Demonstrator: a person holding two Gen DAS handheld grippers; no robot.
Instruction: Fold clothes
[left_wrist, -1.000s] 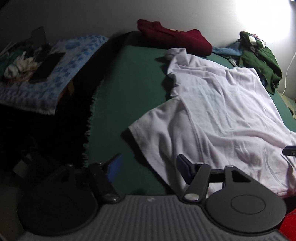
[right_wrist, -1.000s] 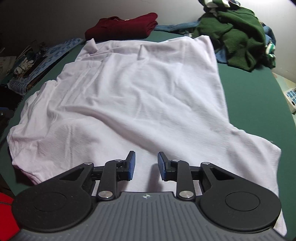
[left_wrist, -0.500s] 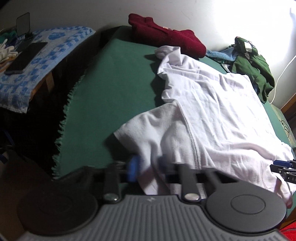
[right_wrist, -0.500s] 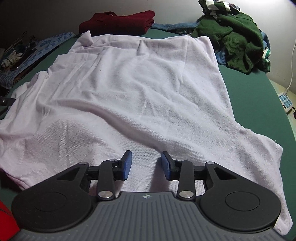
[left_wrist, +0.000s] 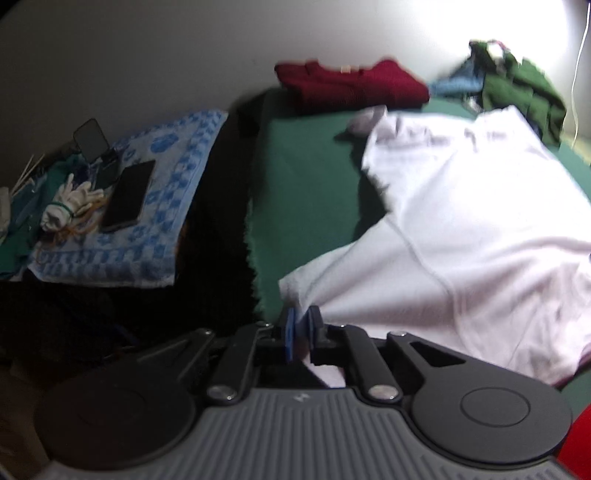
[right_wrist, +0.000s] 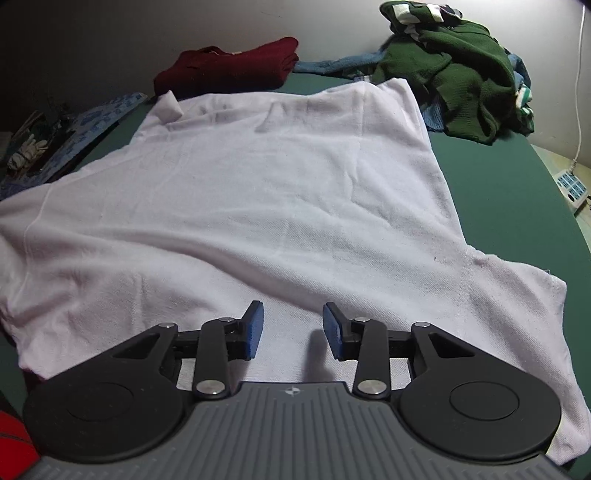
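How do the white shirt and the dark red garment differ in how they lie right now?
The white shirt lies spread open across the green cover; the dark red garment sits folded in a compact stack at the far edge. The white shirt has its near sleeve edge pinched in the left tool, whose jaws are opening slightly; nothing touches the dark red garment. Both rest on the green cover.

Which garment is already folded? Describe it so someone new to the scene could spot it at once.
Start at the green-covered table with the white shirt spread across it. Beyond the shirt's far edge, by the wall, lies the dark red garment. It is a neat flat stack, unlike the crumpled green pile to its right.
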